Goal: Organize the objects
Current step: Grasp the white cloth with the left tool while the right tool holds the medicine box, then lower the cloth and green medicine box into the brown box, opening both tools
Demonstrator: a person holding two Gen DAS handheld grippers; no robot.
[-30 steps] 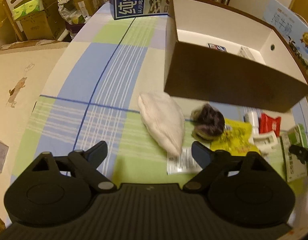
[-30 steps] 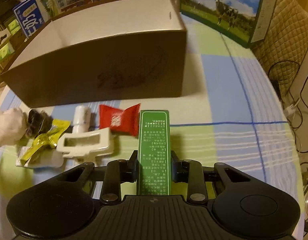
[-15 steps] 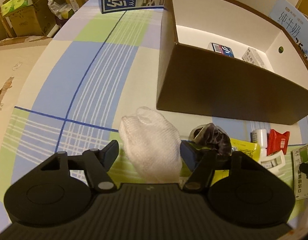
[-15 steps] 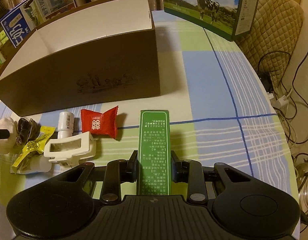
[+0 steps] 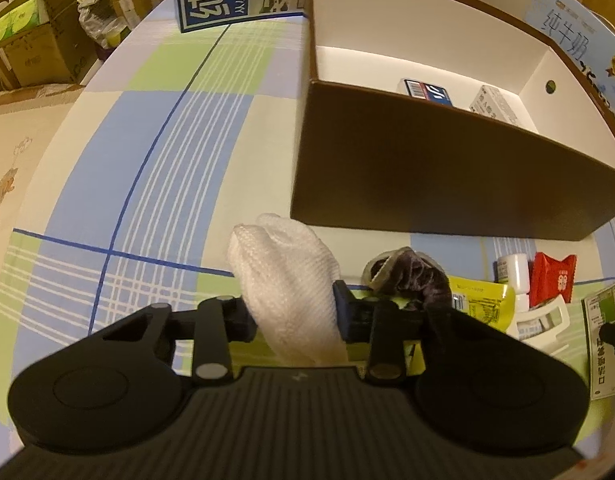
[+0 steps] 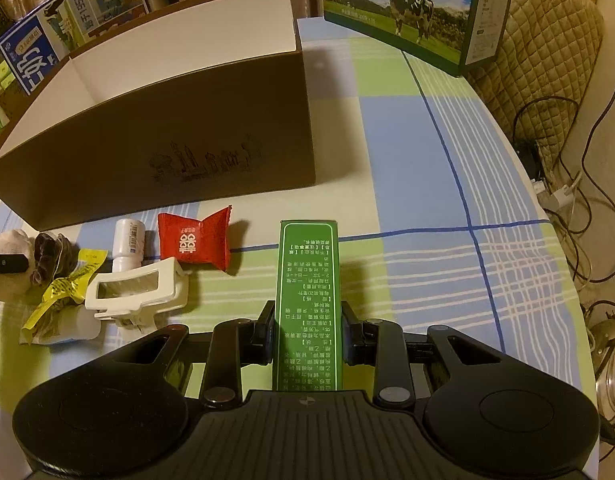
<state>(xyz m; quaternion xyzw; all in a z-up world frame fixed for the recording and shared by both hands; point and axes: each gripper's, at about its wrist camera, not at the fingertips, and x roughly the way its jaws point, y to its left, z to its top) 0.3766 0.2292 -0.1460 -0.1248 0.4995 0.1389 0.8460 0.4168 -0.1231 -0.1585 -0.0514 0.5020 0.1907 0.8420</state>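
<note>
Left wrist view is showing the left gripper (image 5: 293, 316) pinching the white cloth (image 5: 287, 284) between its fingers, with the dark scrunchie (image 5: 411, 276) just beside it and the brown box (image 5: 447, 184) waiting beyond. Right gripper (image 6: 307, 332) is clamping the green carton (image 6: 308, 304), its far end pointing toward the box (image 6: 167, 152), while the clip (image 6: 139, 292), bottle (image 6: 127, 244) and red candy (image 6: 193, 240) are lying between. Both pickups are looking done, so next I'd judge each load is needing a lift over the near wall and a release inside.
</note>
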